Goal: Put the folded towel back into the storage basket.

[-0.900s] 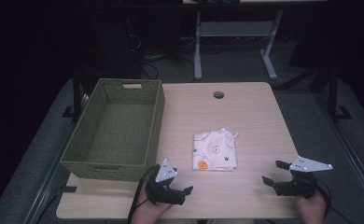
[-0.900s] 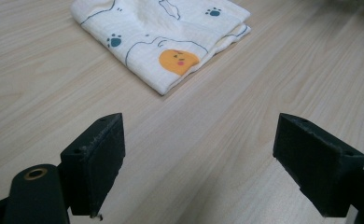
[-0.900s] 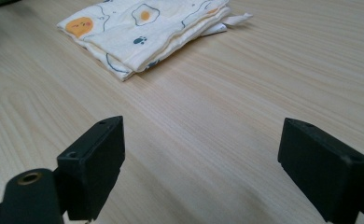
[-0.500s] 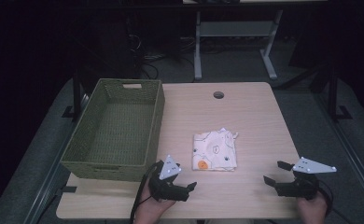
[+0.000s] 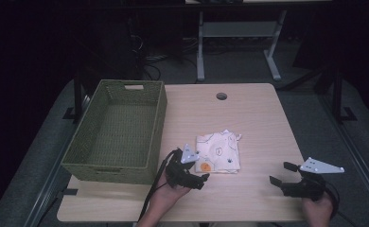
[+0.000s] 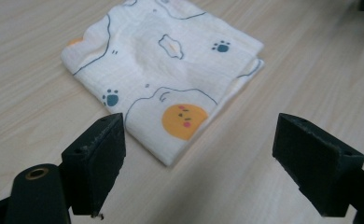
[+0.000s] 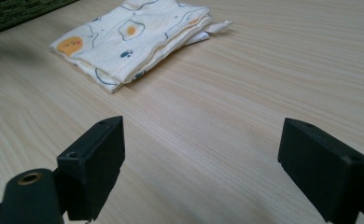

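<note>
A folded white cloth [image 5: 219,152] printed with paw marks and an orange face lies flat near the middle of the table. My left gripper [image 5: 199,176] is open just in front of the cloth's near left corner, its jaws wide apart and empty. Seen from the left gripper view, that corner of the cloth [image 6: 171,79] lies just ahead of the open left gripper [image 6: 199,163]. My right gripper [image 5: 281,174] stands open and empty near the front right edge, well clear of the cloth. From the right gripper view the cloth [image 7: 133,37] lies farther off, to the left.
A green woven basket [image 5: 118,130] stands at the left of the wooden table [image 5: 258,118], close to my left hand. A round cable hole [image 5: 221,96] sits at the table's far side. A white desk frame [image 5: 234,33] stands on the dark floor beyond.
My left gripper has moved right and slightly forward, up to the cloth's near corner. The right gripper has stayed about where it was.
</note>
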{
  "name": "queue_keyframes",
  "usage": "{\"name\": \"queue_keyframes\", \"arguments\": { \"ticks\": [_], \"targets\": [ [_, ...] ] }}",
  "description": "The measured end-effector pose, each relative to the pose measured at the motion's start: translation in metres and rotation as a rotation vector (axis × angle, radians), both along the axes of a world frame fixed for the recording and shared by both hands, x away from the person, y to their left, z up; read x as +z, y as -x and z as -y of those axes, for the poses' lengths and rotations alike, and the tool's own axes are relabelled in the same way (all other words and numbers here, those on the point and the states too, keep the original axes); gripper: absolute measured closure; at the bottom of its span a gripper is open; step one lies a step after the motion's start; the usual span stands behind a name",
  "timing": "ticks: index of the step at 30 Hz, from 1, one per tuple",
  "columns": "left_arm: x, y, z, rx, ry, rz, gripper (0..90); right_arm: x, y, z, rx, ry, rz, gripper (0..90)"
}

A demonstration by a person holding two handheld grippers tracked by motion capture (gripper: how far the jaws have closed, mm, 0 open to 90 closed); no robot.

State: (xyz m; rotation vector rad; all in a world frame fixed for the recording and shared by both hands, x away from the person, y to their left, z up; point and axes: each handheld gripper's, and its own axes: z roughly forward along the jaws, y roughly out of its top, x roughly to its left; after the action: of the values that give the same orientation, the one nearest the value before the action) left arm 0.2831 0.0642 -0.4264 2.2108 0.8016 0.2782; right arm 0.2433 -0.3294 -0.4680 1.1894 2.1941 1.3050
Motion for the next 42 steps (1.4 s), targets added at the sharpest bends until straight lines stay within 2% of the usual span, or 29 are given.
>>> {"name": "queue_keyframes", "arguments": {
  "ticks": [4,7,10,11,12,16,17,19,21,23,26,29,30,32,34,36,37,40,42],
  "targets": [
    [-0.001,-0.008,0.009,0.001,-0.032,-0.001,18.3,0.0,-0.001,-0.001,-0.005,-0.013,0.0,14.2],
    [0.0,-0.013,0.018,-0.009,-0.076,0.007,18.4,0.0,-0.002,-0.001,-0.003,-0.013,0.0,14.2],
    [0.001,-0.02,0.025,-0.013,-0.09,0.013,18.4,0.001,-0.001,-0.001,0.003,-0.02,0.003,14.2],
    [0.002,-0.026,0.032,-0.019,-0.114,0.018,18.4,0.001,-0.001,-0.002,0.002,-0.025,0.006,14.2],
    [0.002,-0.026,0.032,-0.019,-0.114,0.018,18.4,0.001,-0.001,-0.002,0.002,-0.025,0.006,14.2],
    [0.002,-0.041,0.045,-0.017,-0.157,0.011,18.4,0.001,0.0,-0.003,0.007,-0.027,0.004,14.2],
    [0.002,-0.048,0.05,-0.014,-0.148,-0.01,18.4,0.001,0.0,-0.003,0.015,-0.029,0.007,14.2],
    [0.001,-0.053,0.053,-0.021,-0.155,-0.018,20.4,0.001,0.0,-0.003,0.016,-0.027,0.007,14.2],
    [-0.002,-0.059,0.057,-0.024,-0.15,-0.035,26.9,0.001,0.0,-0.004,0.021,-0.03,0.005,14.2],
    [-0.004,-0.065,0.064,-0.022,-0.176,-0.048,27.7,0.001,0.001,-0.005,0.043,-0.027,0.023,14.2],
    [-0.006,-0.072,0.075,-0.023,-0.205,-0.059,31.5,0.001,0.0,-0.006,0.045,-0.026,0.017,14.2],
    [-0.009,-0.079,0.086,-0.032,-0.271,-0.067,35.8,0.001,0.0,-0.006,0.048,-0.019,0.017,14.2],
    [-0.01,-0.082,0.087,-0.028,-0.282,-0.082,36.6,0.001,0.0,-0.006,0.047,-0.019,0.018,14.2],
    [-0.014,-0.087,0.092,0.009,-0.304,-0.11,35.7,0.002,0.0,-0.006,0.042,-0.019,0.017,14.2],
    [-0.017,-0.091,0.095,0.018,-0.313,-0.114,36.7,0.002,0.0,-0.006,0.043,-0.019,0.016,14.2],
    [-0.02,-0.096,0.097,0.016,-0.314,-0.173,37.5,0.001,-0.001,-0.006,0.046,-0.017,0.017,14.2],
    [-0.02,-0.097,0.097,0.02,-0.303,-0.184,37.7,0.001,-0.001,-0.007,0.045,-0.016,0.016,14.2],
    [-0.018,-0.097,0.1,-0.001,-0.33,-0.195,44.1,0.001,0.0,-0.007,0.046,-0.014,0.02,14.2],
    [-0.018,-0.096,0.1,-0.006,-0.332,-0.192,45.7,0.002,0.0,-0.006,0.041,-0.012,0.022,14.2]
  ]
}}
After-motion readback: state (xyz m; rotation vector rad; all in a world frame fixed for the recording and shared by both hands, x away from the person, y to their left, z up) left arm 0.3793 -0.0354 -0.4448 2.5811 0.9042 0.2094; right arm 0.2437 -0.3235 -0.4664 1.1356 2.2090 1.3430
